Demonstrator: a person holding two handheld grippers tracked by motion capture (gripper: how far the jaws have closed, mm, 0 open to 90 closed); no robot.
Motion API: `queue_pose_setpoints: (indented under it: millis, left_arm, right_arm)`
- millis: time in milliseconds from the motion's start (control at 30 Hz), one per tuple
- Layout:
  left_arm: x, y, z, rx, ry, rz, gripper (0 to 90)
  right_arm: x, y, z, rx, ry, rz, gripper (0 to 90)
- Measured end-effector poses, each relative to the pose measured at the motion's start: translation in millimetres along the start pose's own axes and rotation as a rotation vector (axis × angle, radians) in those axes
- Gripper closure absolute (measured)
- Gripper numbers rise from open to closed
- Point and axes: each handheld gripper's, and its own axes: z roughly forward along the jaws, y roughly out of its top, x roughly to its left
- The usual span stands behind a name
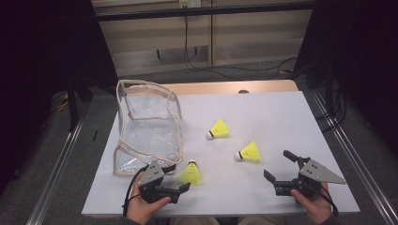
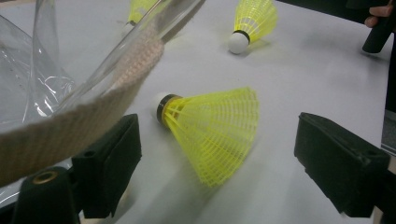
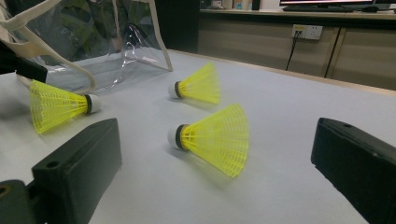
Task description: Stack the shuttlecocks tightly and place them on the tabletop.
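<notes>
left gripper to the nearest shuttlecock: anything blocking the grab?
Nothing visible blocks it. The left gripper is open, and the nearest shuttlecock lies on its side on the table between the jaws. The clear bag's fabric-trimmed rim hangs over the left jaw, beside the shuttlecock's cork end.

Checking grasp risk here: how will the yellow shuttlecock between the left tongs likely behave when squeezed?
The shuttlecock lies on its side; its open mesh skirt looks thin, so it would probably flex under the left tongs. Likely very light. Its cone shape may roll in an arc if nudged.
</notes>
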Motion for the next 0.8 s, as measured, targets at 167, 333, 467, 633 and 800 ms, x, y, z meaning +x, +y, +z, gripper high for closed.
queue_pose_setpoints:
  millis: [167,333,467,633,800]
  left_arm:
    - [-1.6,0.8,3.1,0.01,0.005,0.009,21.3]
    - [-2.1,1.3,5.0,0.02,0.005,0.014,29.5]
    - [-1.6,1.2,7.3,0.038,0.023,0.022,35.0]
    - [-1.4,1.3,10.2,0.042,0.039,0.028,42.4]
    - [-1.0,1.4,12.0,0.044,0.051,0.032,48.5]
  right_arm:
    - [-0.2,0.0,0.0,0.0,0.0,0.001,1.3]
    - [-0.1,-0.1,0.2,-0.001,0.0,-0.001,1.3]
    - [0.1,-0.1,0.3,-0.002,0.003,-0.002,1.3]
    - [-0.1,-0.3,0.5,0.001,0.003,-0.002,1.4]
    - [-0.2,-0.3,0.4,0.0,0.002,-0.002,1.4]
